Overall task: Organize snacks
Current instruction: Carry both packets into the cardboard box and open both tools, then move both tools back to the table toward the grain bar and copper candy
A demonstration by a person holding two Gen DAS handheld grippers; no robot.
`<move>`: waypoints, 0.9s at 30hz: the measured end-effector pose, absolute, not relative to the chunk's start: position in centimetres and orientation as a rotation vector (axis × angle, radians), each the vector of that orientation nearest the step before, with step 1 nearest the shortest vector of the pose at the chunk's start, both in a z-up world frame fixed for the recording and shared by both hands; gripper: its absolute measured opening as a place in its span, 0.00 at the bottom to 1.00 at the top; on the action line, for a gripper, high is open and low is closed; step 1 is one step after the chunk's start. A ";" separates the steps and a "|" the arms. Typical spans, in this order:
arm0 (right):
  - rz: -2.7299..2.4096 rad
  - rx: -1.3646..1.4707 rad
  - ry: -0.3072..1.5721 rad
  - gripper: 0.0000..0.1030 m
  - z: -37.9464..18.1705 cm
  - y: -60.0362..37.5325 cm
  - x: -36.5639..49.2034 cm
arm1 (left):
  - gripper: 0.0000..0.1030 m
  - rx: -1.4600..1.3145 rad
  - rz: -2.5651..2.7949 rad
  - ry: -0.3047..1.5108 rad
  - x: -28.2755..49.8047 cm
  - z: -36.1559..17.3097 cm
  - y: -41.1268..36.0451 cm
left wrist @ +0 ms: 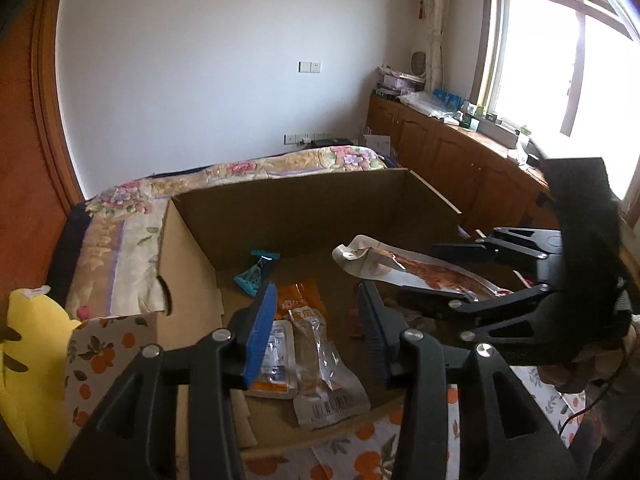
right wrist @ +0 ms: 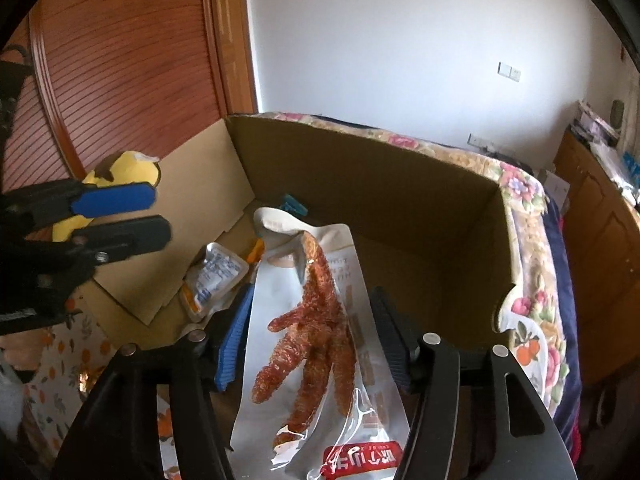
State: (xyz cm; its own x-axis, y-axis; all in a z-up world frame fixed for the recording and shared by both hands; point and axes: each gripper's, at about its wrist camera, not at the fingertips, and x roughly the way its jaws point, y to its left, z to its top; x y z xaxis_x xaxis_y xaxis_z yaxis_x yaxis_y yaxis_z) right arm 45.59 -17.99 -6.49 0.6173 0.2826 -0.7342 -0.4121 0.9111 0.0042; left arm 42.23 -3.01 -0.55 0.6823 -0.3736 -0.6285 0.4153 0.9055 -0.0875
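A cardboard box (left wrist: 304,204) lies open on a bed. In the left wrist view it holds a teal snack (left wrist: 256,270), an orange packet (left wrist: 298,300) and clear vacuum packs (left wrist: 320,360). My left gripper (left wrist: 316,332) is open and empty above these packs. It also shows in the right wrist view (right wrist: 124,216). My right gripper (right wrist: 308,340) holds a silver pouch of chicken feet (right wrist: 316,332) between its fingers over the box. In the left wrist view the right gripper (left wrist: 452,276) holds the pouch (left wrist: 400,264) level above the box floor.
A yellow plush toy (left wrist: 28,360) lies left of the box on an orange-print cloth (left wrist: 104,352). A floral quilt (left wrist: 132,236) covers the bed. Wooden cabinets (left wrist: 452,152) stand under the window at right. A wooden sliding door (right wrist: 120,60) stands at left.
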 end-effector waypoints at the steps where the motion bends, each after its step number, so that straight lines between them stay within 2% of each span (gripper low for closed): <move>1: 0.399 -0.172 0.812 0.60 -6.4 -18.0 45.5 | 0.41 0.067 -0.439 0.682 41.7 -0.1 -2.8; 4: 0.396 -0.172 0.809 0.66 -5.8 -17.9 45.1 | 0.41 0.069 -0.430 0.669 40.6 0.6 -2.1; 8: 0.396 -0.148 0.756 0.83 -4.2 -18.4 44.1 | 0.42 0.076 -0.415 0.650 38.9 1.3 -1.6; 20: 0.356 -0.094 0.679 0.82 -0.2 -20.8 36.4 | 0.46 0.107 -0.411 0.643 32.7 1.2 -0.9; 27: 0.352 -0.045 0.694 0.82 -1.7 -22.7 29.7 | 0.46 0.097 -0.398 0.667 29.8 -0.9 -0.2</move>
State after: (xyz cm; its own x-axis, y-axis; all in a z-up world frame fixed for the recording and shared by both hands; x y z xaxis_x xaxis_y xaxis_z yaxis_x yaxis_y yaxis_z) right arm 29.73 -22.70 -1.67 0.7122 0.3029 -0.6332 -0.3324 0.9401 0.0758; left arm 29.77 -0.25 -0.90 0.7136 -0.3279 -0.6191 0.3891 0.9204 -0.0390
